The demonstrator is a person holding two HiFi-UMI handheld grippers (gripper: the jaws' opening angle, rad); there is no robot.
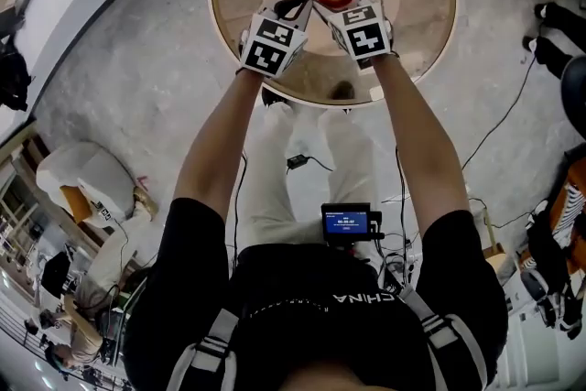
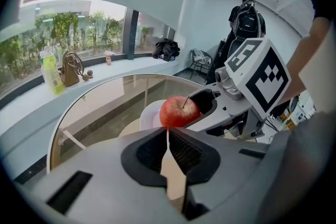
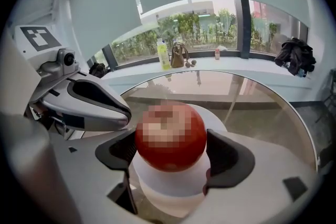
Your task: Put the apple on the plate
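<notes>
Presently found the right gripper (image 3: 170,155) pinching the apple (image 3: 170,136), one dark ribbed pad against each flank at about the widest girth. Noted the fruit centred between the jaws, red, round and smooth-skinned. Judged it firm and of moderate weight, but waxy and apt to bruise. Advise holding across the widest part, as now, with only enough squeeze to prevent rolling, and keeping off the stem end. Could not establish contact or clearance at the underside.

Recorded the white plate (image 3: 173,186) directly beneath the jaws, rim showing below the fruit on both sides. Judged placement close to done, pending release. Recommend parting the jaws only after confirmed contact with the plate, given the risk of rolling off a shallow dish.

Found the left gripper (image 2: 168,136) just to the left of the right one, jaws pressed together save a thin slit, nothing between them. Noted its tip aimed at the apple from close by, contact not established.

Noted the round glass table (image 3: 262,97) under and beyond both tools. Further off, logged a window ledge carrying a yellow-green bottle (image 3: 163,55) and small items, with greenery outside.
</notes>
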